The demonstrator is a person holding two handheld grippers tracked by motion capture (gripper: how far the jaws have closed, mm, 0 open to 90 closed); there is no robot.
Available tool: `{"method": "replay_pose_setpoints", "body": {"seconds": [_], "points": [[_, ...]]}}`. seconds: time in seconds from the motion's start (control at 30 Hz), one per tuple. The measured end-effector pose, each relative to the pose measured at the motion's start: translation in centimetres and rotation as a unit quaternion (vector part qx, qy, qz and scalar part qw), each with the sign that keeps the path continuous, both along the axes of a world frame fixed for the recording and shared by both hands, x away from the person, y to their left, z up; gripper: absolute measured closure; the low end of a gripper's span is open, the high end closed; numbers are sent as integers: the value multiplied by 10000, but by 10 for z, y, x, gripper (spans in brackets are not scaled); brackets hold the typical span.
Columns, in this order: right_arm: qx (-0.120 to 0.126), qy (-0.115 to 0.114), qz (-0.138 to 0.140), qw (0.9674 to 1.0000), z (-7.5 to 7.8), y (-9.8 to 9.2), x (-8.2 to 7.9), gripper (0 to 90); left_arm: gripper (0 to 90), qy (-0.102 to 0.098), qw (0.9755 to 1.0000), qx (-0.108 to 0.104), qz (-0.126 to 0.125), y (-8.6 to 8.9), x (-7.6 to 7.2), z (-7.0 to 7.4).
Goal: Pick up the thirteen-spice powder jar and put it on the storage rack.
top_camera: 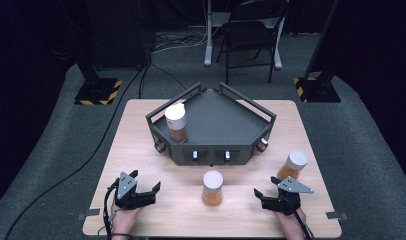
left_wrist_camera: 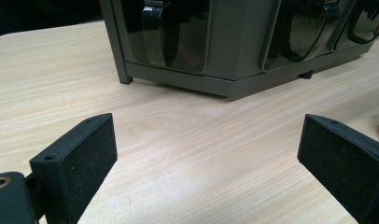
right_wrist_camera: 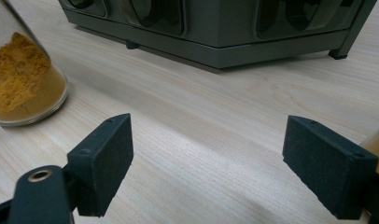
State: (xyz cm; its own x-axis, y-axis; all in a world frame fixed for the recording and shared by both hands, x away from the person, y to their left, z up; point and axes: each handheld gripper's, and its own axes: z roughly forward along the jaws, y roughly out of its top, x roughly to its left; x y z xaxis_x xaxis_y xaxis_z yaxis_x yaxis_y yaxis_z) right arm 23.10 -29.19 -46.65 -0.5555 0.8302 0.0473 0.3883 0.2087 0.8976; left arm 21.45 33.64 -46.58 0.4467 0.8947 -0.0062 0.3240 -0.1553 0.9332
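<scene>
We are holding the left gripper (top_camera: 144, 185) and right gripper (top_camera: 267, 188) open above the pale wooden table (top_camera: 141, 150), the middle jar (top_camera: 212, 188) standing between them, nothing inside either jaws.

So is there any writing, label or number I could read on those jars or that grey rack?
None can be read. The three spice jars show plain white lids and no labels. The grey rack bears no markings. The black-and-yellow hazard stripes on the floor stands carry no text.

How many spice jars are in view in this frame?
3: one jar on the rack at its left side, one jar at the table's middle, one jar near the right hand-held gripper. None appears hidden.
</scene>
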Motion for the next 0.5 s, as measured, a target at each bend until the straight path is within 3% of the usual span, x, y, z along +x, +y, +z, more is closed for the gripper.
{"method": "replay_pose_setpoints", "body": {"seconds": [0.17,0.3,0.5], "points": [[11,5,-7,10000,0,0,0,152,46,50,9999,-116,9,5,-1,-7],[29,-6,-12,10000,-1,-1,0,152,46,89,9999,32,83,5,-1,-9],[-3,-2,-8,10000,0,0,0,151,46,115,9998,32,133,7,0,-12]]}}
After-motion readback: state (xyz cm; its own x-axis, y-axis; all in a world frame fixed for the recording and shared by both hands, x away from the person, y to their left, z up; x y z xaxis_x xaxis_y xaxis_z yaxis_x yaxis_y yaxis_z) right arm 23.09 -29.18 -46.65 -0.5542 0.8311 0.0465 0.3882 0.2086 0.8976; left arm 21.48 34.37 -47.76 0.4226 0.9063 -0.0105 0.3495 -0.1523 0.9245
